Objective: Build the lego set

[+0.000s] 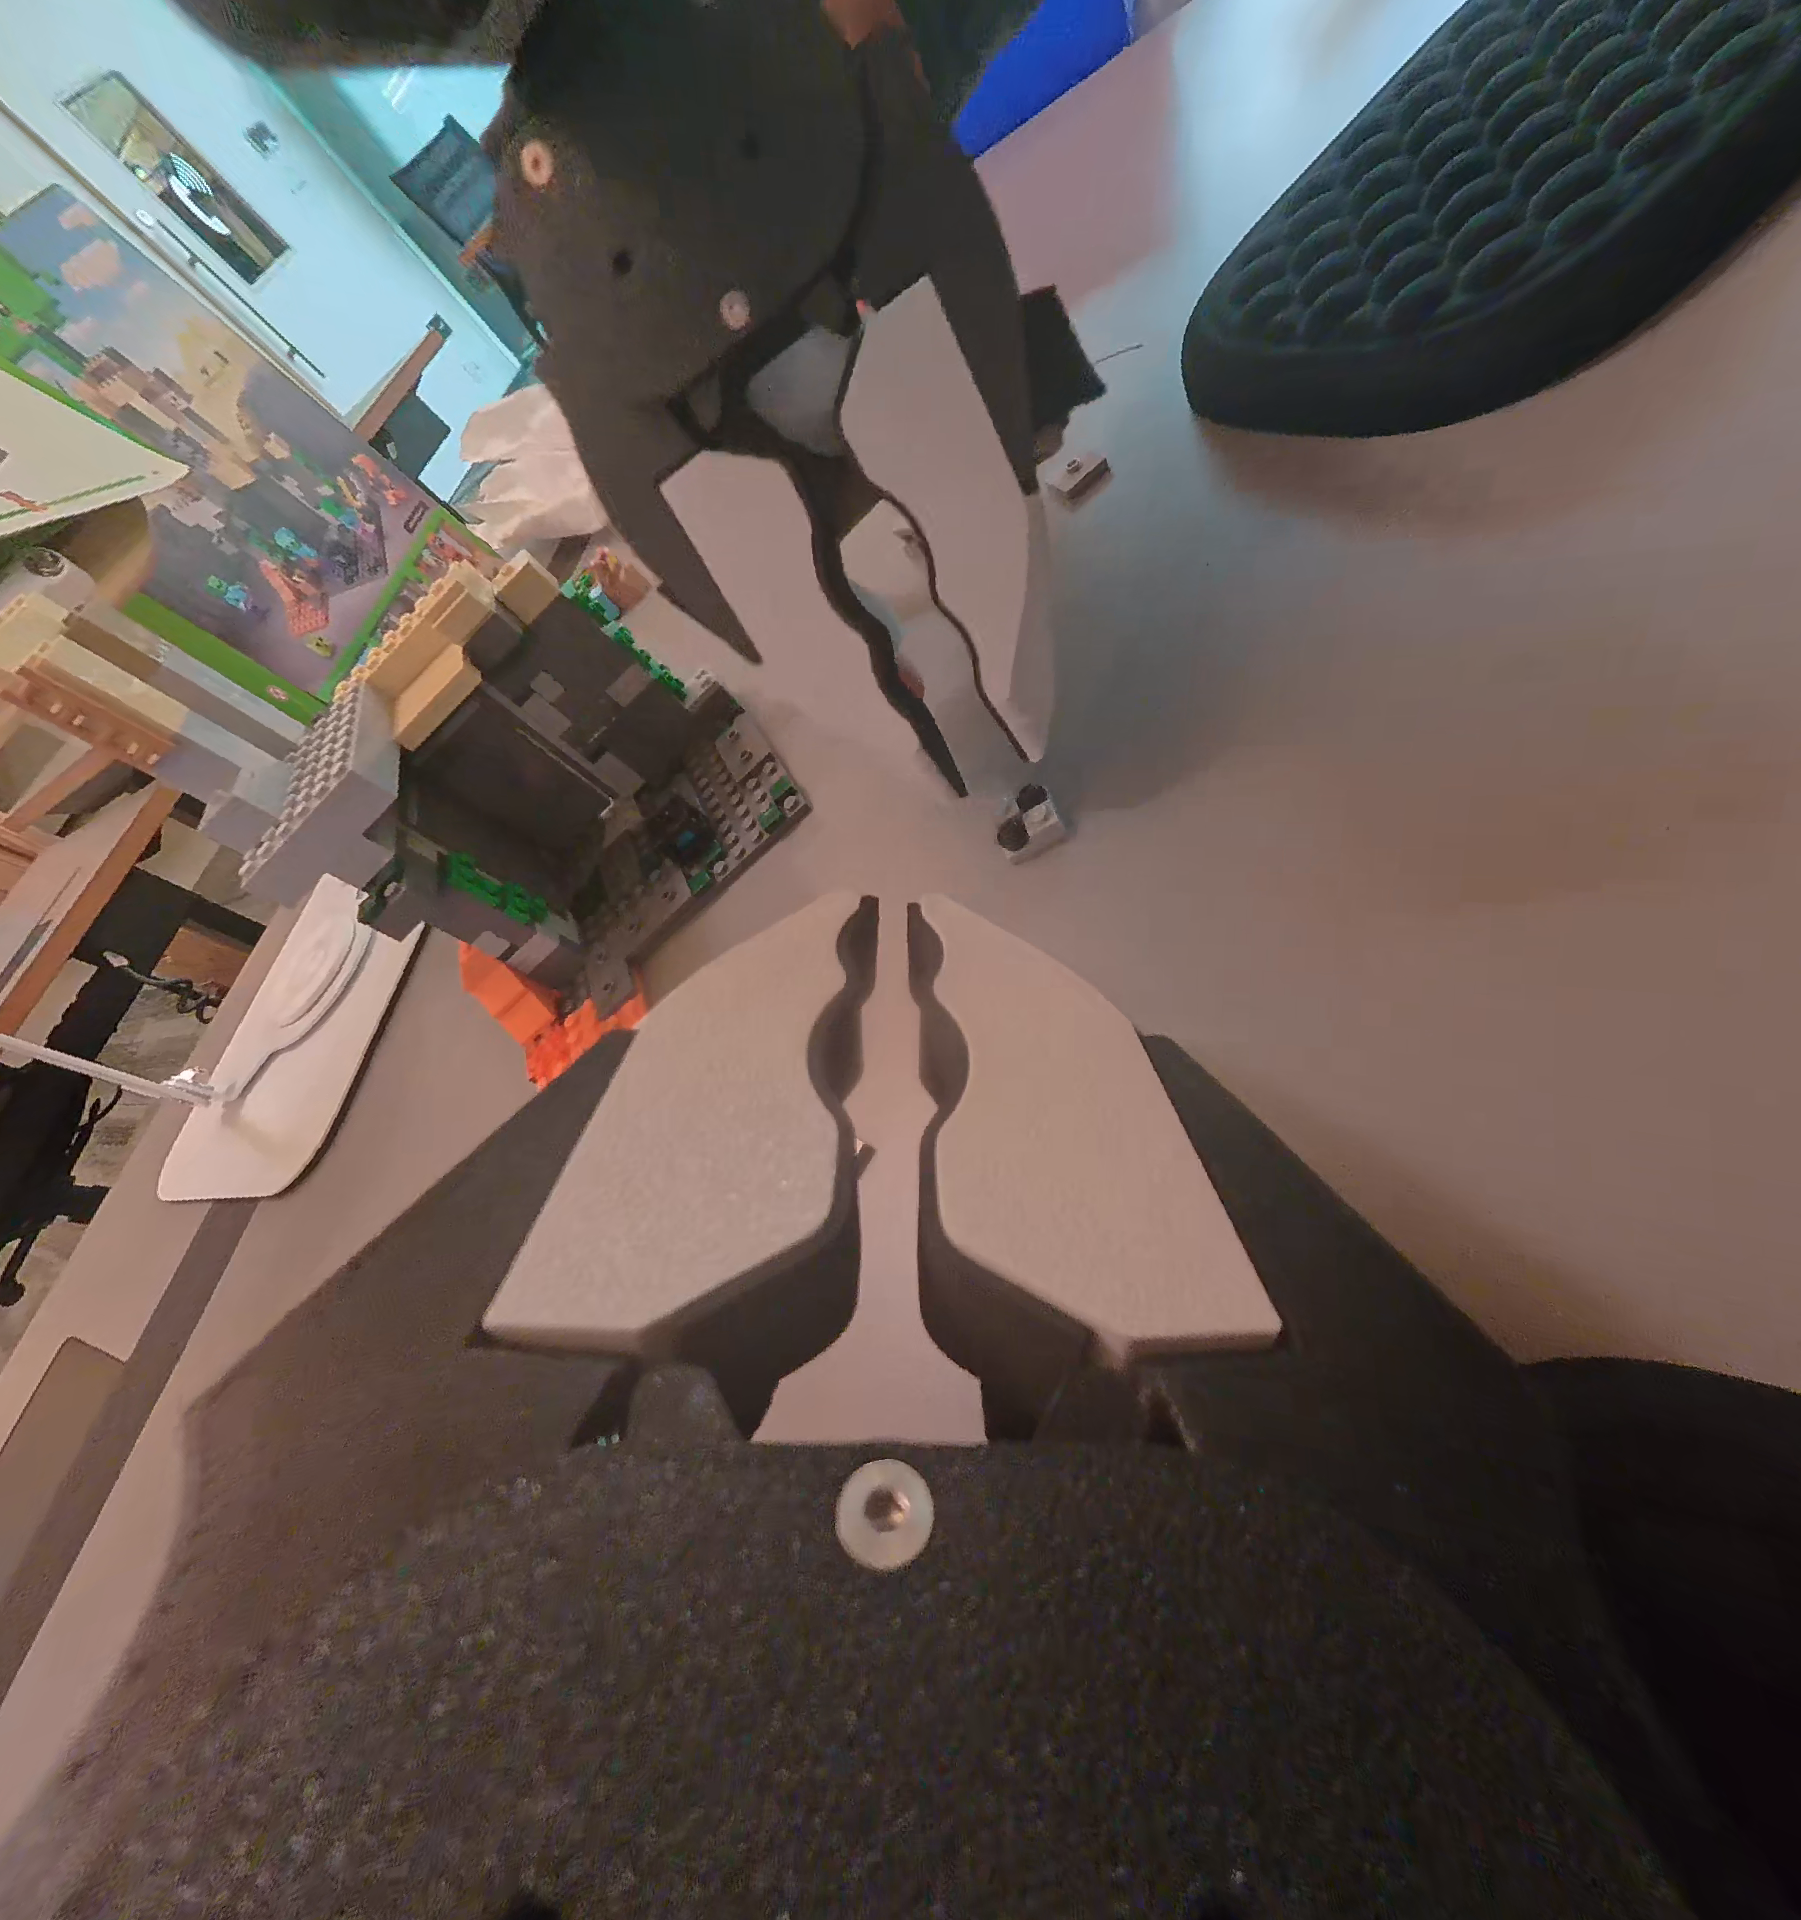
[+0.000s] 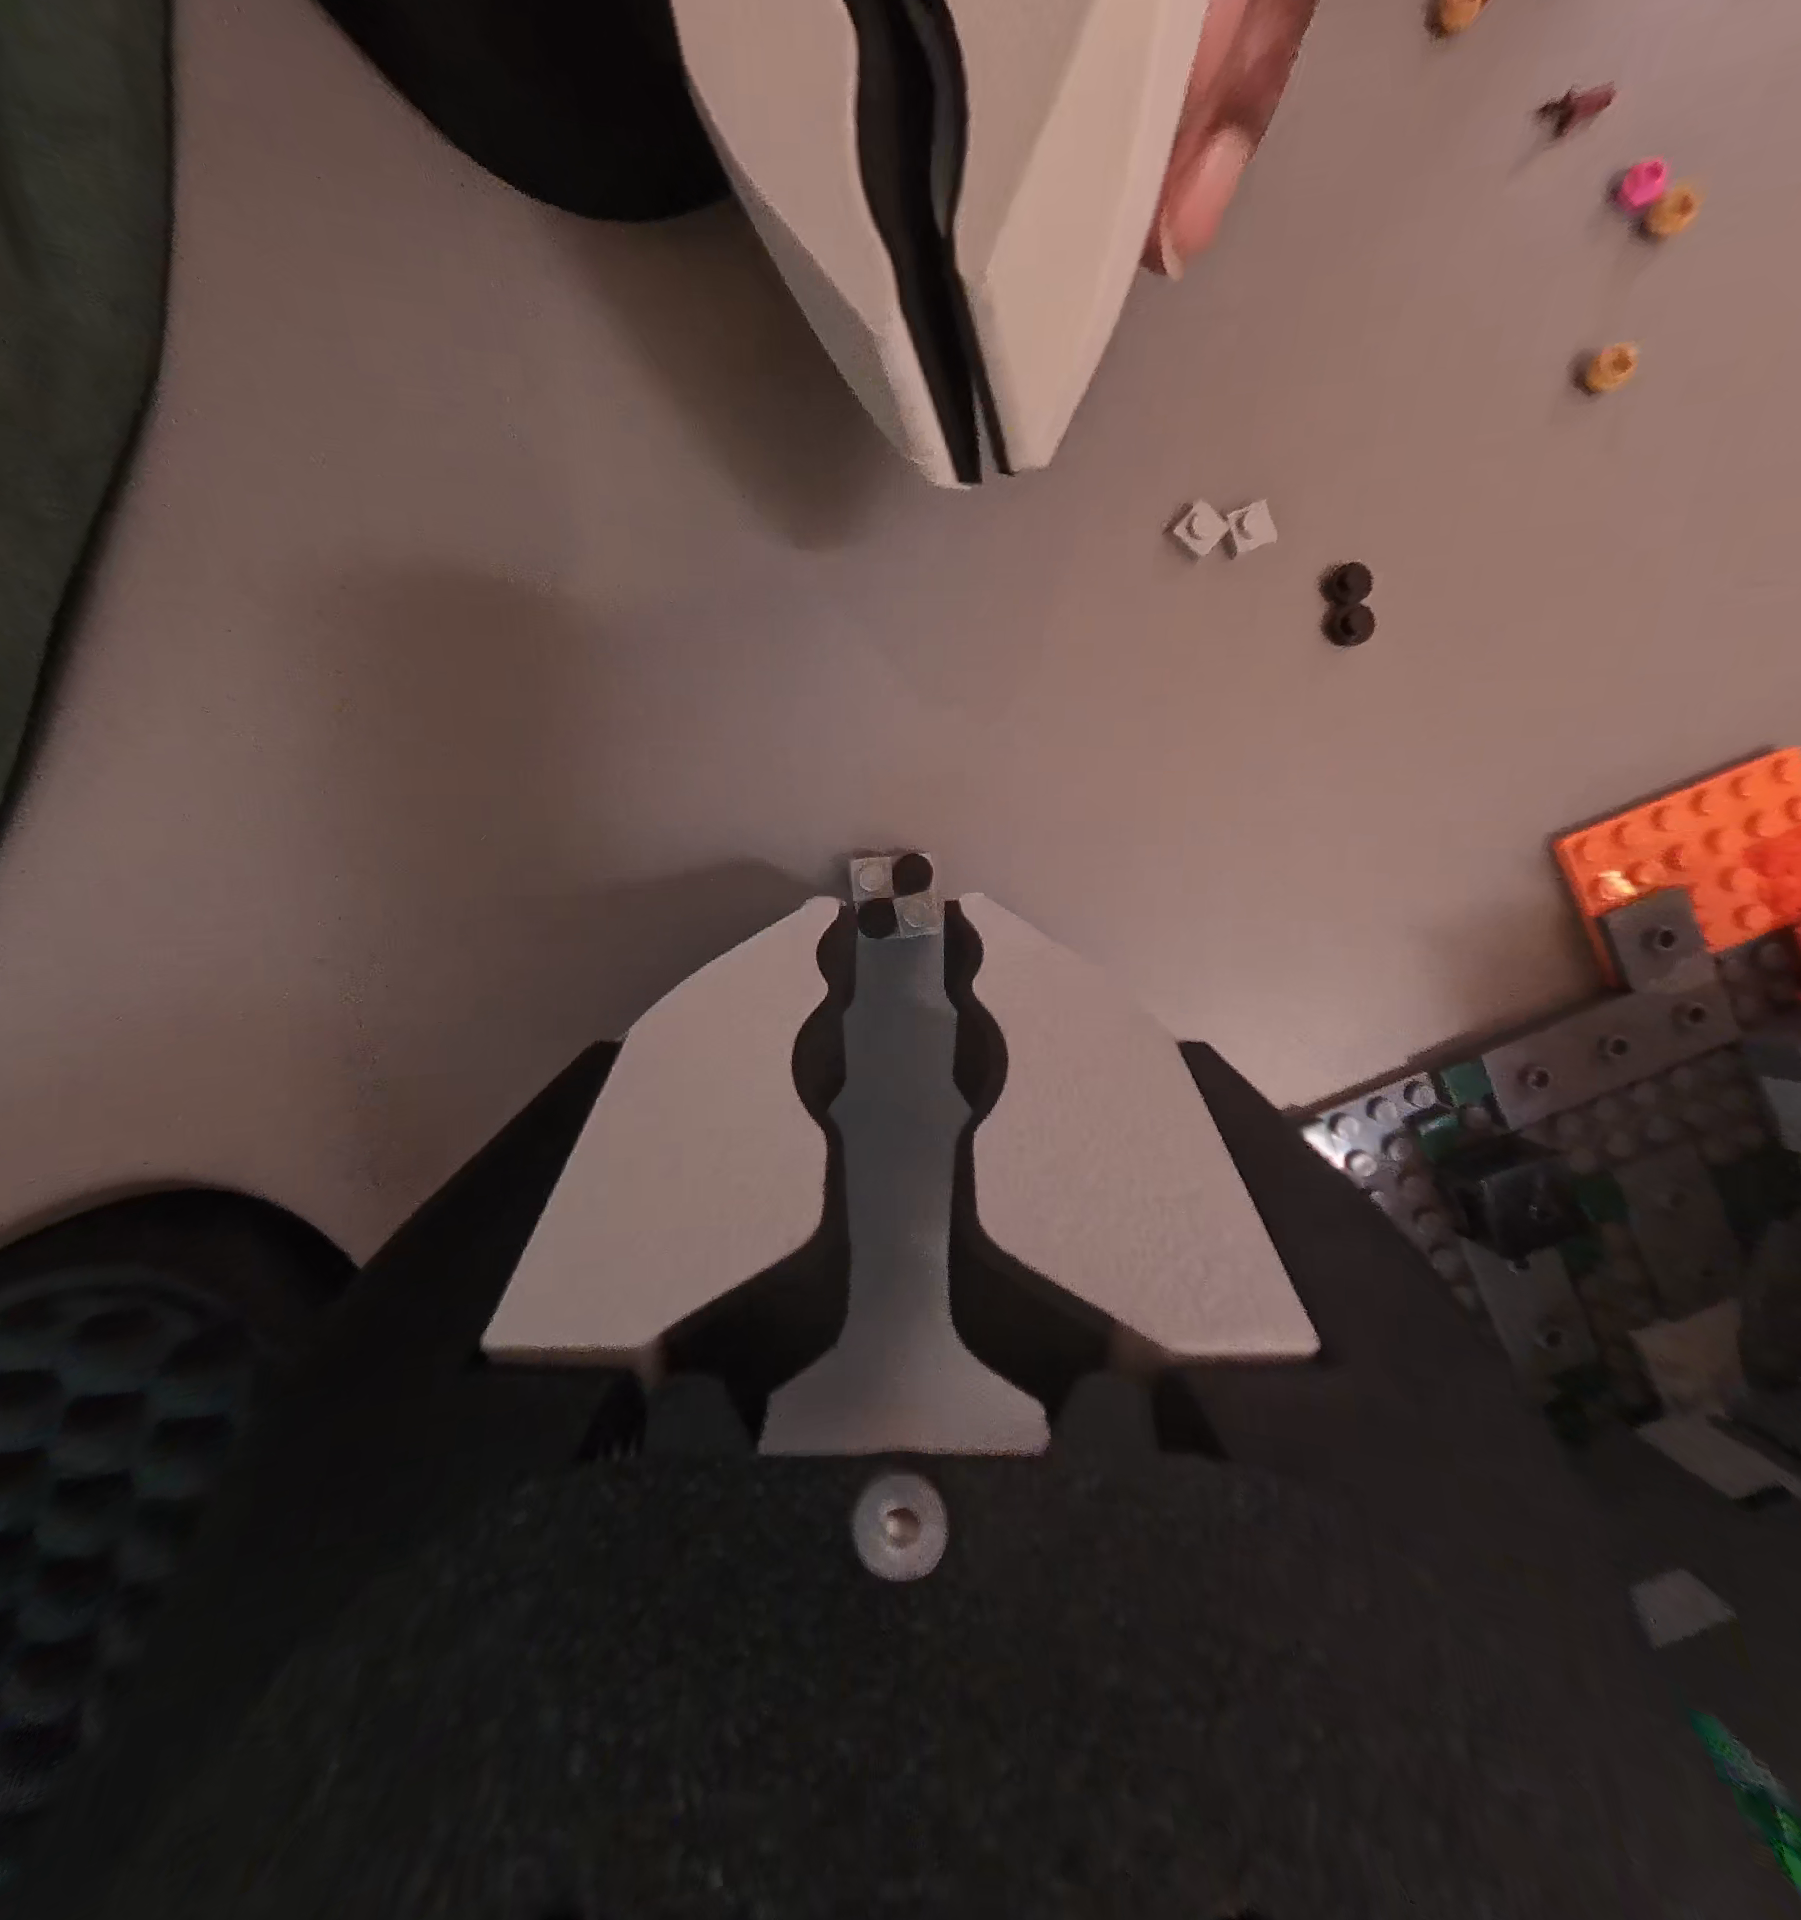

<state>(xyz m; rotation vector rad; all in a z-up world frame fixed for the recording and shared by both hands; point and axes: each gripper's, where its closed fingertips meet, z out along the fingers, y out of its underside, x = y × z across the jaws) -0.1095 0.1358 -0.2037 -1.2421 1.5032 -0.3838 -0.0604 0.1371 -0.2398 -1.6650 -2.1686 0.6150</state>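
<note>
Pale grey surface (image 2: 563, 675) carries everything, so you have a flat base to press against. Your right claw (image 2: 894, 906) stands over a small grey brick (image 2: 894, 896) with two black round studs set on opposite corners; the tips flank its near edge, slightly spread, and whether they touch its sides cannot be told. The left wrist view shows that claw coming down steeply with the brick at its tip, resting flat on the surface. The brick is square, so it has no real long axis; its studs face up, and the black pair runs diagonally across it. It likely sits here in the open so that the little parts could be stacked before the piece goes to the model.

Your left claw (image 1: 893, 912) hovers nearby with its fingers nearly pressed together, only a thin slit between them, pinching nothing. It points toward the brick, probably waiting to steady it.

Farther out, two grey single-stud plates (image 2: 1224, 528) and a black pair of round pieces (image 2: 1348, 604) lie apart on the surface. The main build (image 1: 563, 748) stands to one side on its grey baseplate, with an orange plate (image 2: 1696, 831) at its corner.
</note>
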